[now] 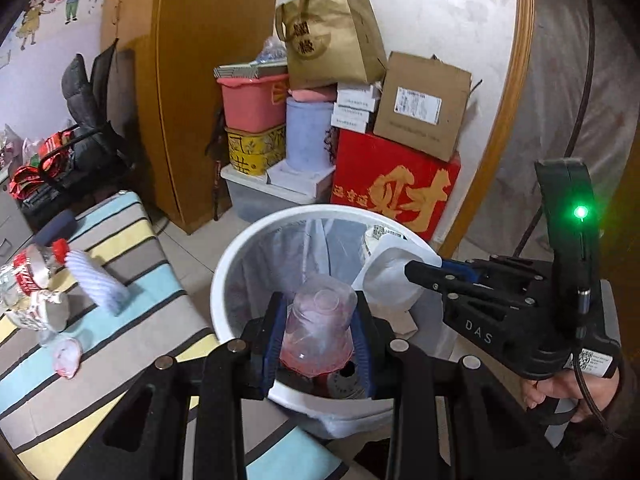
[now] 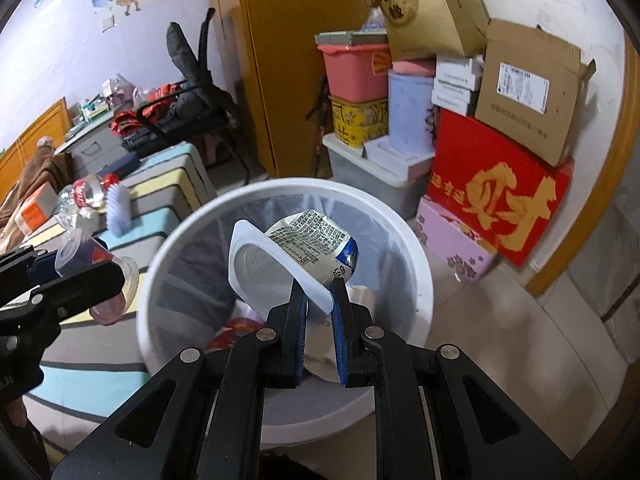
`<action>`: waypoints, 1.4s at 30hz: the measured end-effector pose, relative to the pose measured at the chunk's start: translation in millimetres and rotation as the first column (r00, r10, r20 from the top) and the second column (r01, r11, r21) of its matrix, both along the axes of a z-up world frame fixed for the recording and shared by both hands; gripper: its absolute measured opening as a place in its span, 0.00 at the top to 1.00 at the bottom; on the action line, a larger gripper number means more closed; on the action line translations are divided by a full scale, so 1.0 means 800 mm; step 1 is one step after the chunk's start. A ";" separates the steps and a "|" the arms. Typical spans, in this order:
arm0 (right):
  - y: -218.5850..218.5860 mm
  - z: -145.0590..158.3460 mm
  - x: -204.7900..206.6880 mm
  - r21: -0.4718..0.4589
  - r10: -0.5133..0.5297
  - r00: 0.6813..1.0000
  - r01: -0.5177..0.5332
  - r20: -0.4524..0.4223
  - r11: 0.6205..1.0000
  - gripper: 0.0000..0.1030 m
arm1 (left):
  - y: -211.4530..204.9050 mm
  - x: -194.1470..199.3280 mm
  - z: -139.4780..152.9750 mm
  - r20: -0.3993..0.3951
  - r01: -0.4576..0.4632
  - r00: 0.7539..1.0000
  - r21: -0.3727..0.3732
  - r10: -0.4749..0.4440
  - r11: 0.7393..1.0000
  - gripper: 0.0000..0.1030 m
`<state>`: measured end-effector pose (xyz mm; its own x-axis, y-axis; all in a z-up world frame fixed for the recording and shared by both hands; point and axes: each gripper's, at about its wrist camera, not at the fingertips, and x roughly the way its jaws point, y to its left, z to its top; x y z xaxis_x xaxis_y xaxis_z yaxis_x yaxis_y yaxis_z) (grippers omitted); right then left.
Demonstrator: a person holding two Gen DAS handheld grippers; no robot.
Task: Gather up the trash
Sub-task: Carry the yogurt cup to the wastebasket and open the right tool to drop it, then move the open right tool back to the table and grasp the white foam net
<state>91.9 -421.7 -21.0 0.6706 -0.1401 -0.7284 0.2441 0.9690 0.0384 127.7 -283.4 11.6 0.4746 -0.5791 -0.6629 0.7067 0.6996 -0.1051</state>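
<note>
A white trash bin (image 1: pixel 224 276) (image 2: pixel 416 240) with a clear liner stands on the tiled floor, with some rubbish inside. My left gripper (image 1: pixel 320 300) is shut on a clear plastic cup (image 1: pixel 320 324) with pink residue, held over the bin's near rim. From the right wrist view that cup (image 2: pixel 96 264) hangs just left of the bin. My right gripper (image 2: pixel 318 286) is shut on the rim of a white yogurt tub (image 2: pixel 304 240) above the bin's opening. The tub (image 1: pixel 390 276) shows over the bin's right side in the left wrist view, with the right gripper (image 1: pixel 416 270) on it.
A striped cushioned surface (image 1: pixel 132 256) left of the bin carries a crushed bottle (image 1: pixel 32 272), a white brush (image 1: pixel 100 280) and other scraps. Stacked boxes, a red carton (image 1: pixel 396 192) and tubs stand behind the bin beside a wooden wardrobe (image 1: pixel 208 80). A hand (image 1: pixel 568 392) grips the right tool.
</note>
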 end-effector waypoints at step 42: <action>0.042 0.022 0.009 0.018 0.066 0.994 -0.068 0.085 0.998 0.58 | 0.092 0.014 0.014 0.021 -0.174 0.984 -0.050 0.175 0.983 0.44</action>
<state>99.5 -387.8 -3.3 0.7368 -0.0787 -0.6715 0.1740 0.9818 0.0759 138.9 -209.5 23.1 0.5877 -0.5163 -0.6229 0.5769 0.8073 -0.1248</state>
